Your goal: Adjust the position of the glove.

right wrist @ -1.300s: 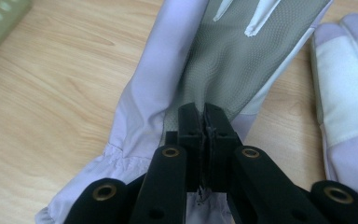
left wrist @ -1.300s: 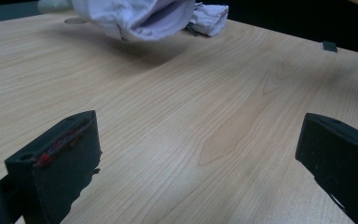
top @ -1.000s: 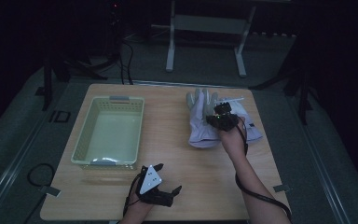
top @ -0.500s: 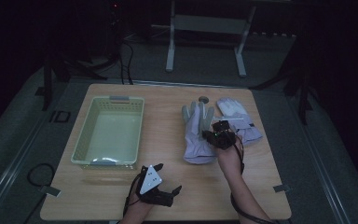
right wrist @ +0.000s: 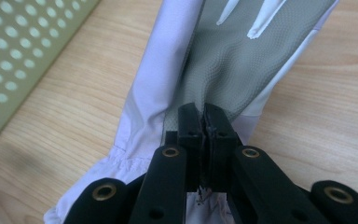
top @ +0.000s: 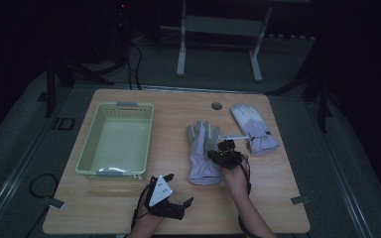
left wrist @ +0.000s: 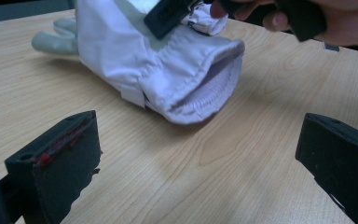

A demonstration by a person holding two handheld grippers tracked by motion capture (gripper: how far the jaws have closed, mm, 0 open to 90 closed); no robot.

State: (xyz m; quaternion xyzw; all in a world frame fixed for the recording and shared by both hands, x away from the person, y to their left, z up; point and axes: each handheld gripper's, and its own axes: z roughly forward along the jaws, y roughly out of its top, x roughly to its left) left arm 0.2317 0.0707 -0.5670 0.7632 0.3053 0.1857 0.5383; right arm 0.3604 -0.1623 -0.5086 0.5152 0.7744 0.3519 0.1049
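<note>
A pale lilac glove [top: 202,153] with a grey palm lies flat in the middle of the table, fingers pointing away. My right gripper [top: 218,152] is over its right side and shut on a pinch of its fabric. In the right gripper view the jaws meet [right wrist: 204,114] on the glove [right wrist: 228,56] where grey palm meets lilac cuff. My left gripper [top: 178,204] rests open near the front edge. Between its wide-apart jaws [left wrist: 196,163] the left gripper view shows the glove's open cuff [left wrist: 200,88] and the right gripper [left wrist: 168,16] above it.
A second matching glove [top: 252,126] lies at the far right, close to the first. A pale green perforated basket [top: 87,148] stands empty on the left half of the table, and its wall [right wrist: 23,51] is close to the held glove. A small round hole [top: 217,105] sits near the far edge.
My right gripper has dragged the glove from the far right pile toward the near middle, uncovering the second glove. The left gripper has not moved.
</note>
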